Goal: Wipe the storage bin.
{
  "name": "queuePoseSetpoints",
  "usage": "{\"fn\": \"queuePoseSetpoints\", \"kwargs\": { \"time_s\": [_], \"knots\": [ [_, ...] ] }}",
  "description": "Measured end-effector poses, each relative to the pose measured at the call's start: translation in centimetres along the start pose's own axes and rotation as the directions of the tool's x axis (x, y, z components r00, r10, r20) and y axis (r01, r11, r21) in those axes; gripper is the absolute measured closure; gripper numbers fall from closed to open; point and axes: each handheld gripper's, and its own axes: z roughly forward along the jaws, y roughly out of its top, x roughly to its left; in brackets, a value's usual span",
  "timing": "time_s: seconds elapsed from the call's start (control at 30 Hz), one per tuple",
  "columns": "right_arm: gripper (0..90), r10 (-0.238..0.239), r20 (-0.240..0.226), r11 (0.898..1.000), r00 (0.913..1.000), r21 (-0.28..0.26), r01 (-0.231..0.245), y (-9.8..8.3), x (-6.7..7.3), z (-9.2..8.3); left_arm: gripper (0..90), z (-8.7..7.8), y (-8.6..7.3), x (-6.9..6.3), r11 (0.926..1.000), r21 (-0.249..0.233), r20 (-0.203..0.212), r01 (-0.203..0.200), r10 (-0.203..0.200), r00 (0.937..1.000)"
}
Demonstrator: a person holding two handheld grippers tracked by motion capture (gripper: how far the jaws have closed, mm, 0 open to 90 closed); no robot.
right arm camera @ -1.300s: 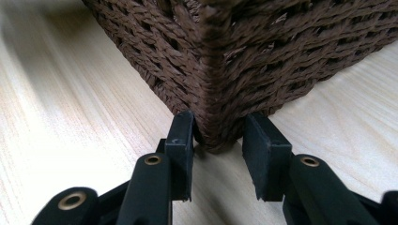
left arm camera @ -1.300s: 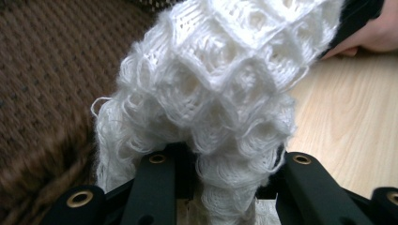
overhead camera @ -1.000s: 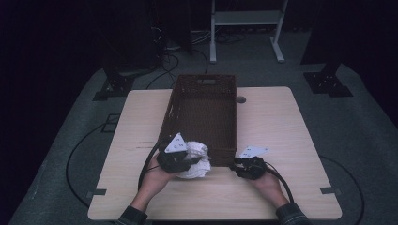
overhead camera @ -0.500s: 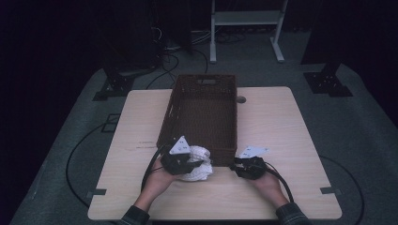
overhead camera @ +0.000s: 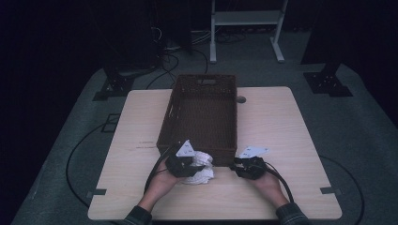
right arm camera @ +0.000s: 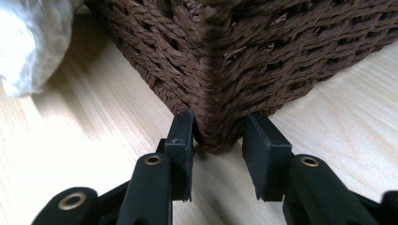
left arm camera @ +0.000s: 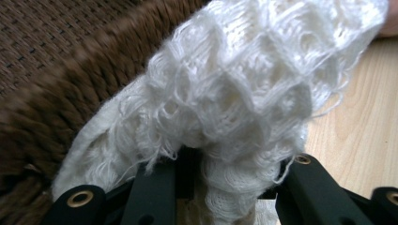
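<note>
A brown wicker basket [overhead camera: 165, 123] stands in the middle of the wooden table [overhead camera: 281, 126]. A white knitted cloth [overhead camera: 202, 172] lies bunched on the table just in front of the basket's near left corner. My left gripper [overhead camera: 193, 165] is shut on it. In the left gripper view the cloth [left arm camera: 234, 93] bulges up from between the jaws of that gripper [left arm camera: 230, 185], with the basket wall [left arm camera: 56, 70] behind it. My right gripper [overhead camera: 238, 165] is at the basket's near right corner. In the right gripper view its jaws [right arm camera: 218, 140] clamp that corner [right arm camera: 220, 93], and the cloth [right arm camera: 28, 42] shows at upper left.
A small round hole [overhead camera: 241, 99] sits in the table right of the basket's far end. Bare wood lies on both sides of the basket. Cables [overhead camera: 84, 154] loop on the grey floor at left, and a white frame [overhead camera: 244, 18] stands behind the table.
My left gripper has come down and toward the table's near edge with the cloth, which now rests on the table in front of the basket. The right gripper has stayed put.
</note>
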Motion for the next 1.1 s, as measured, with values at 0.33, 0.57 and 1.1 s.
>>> {"fn": "queuePoseSetpoints", "kwargs": {
  "time_s": [0.33, 0.57, 1.1],
  "knots": [
    [63.8, 0.001, 0.000, 1.000, 1.0000, 0.000, -0.001, 0.0, 0.0, 0.0, 67.6, 1.3, -0.5, 0.0, 0.9987, 0.050, 0.001, -0.005, 0.005, 1.0000],
    [63.8, -0.001, 0.001, 1.000, 1.0000, 0.000, 0.001, 0.0, 0.0, 0.0, 67.7, 2.3, -1.1, -0.1, 0.9963, 0.086, 0.000, -0.006, 0.006, 1.0000],
    [63.8, 0.003, -0.001, 1.000, 1.0000, -0.002, -0.003, 0.0, 0.0, 0.0, 67.5, -0.1, 1.0, -0.7, 0.9998, -0.018, 0.012, -0.008, 0.008, 0.9999]
  ]
}}
